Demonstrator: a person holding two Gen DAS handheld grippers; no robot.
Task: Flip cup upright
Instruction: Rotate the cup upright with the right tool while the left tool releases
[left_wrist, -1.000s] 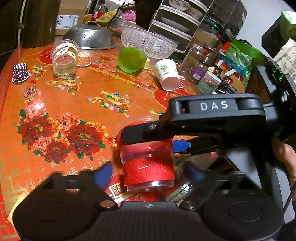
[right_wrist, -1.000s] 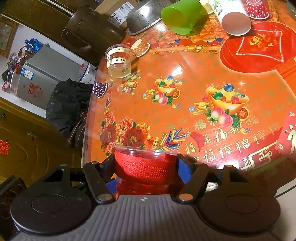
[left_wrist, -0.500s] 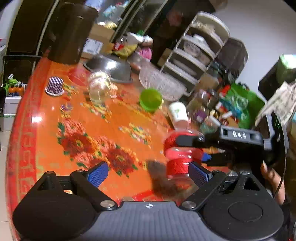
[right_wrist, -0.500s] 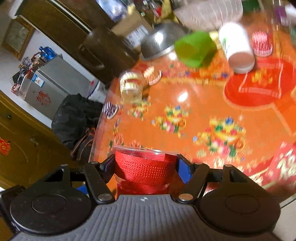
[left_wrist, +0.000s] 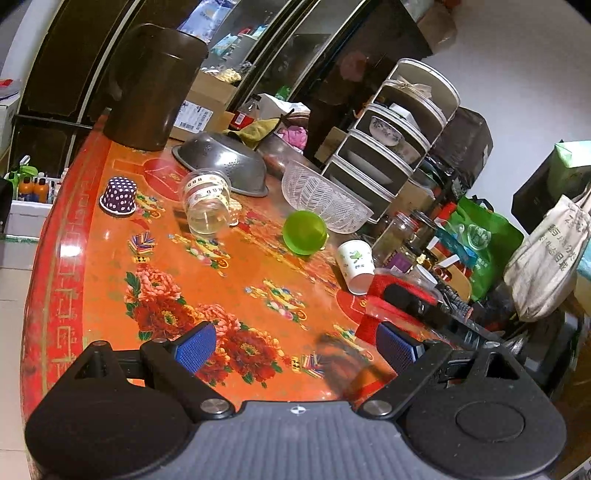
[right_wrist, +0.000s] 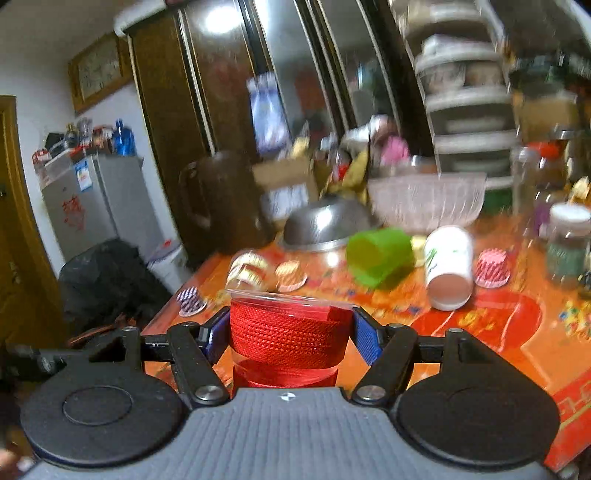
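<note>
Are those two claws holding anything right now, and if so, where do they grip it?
The right claw holds a clear plastic cup wrapped in red mesh, pinched on opposite sides of the wrapped wall just below the rim. The left claw is open and holds nothing.

- green cup (left_wrist: 304, 232) on its side, just beside white paper cup (left_wrist: 356, 265), also tipped
- steel colander (left_wrist: 221, 162) upside down
- clear jar (left_wrist: 207, 205) tilted, near polka-dot cupcake liner (left_wrist: 119, 195)
- dark jug (left_wrist: 153, 86) at table's (left_wrist: 92, 266) far edge

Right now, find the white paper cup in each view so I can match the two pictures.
Left wrist: white paper cup lies on its side, right of centre, beyond the gripper.
Right wrist: white paper cup lies on its side, upper right, mouth toward the camera.
Shared landmark: the green cup just left of it.
</note>
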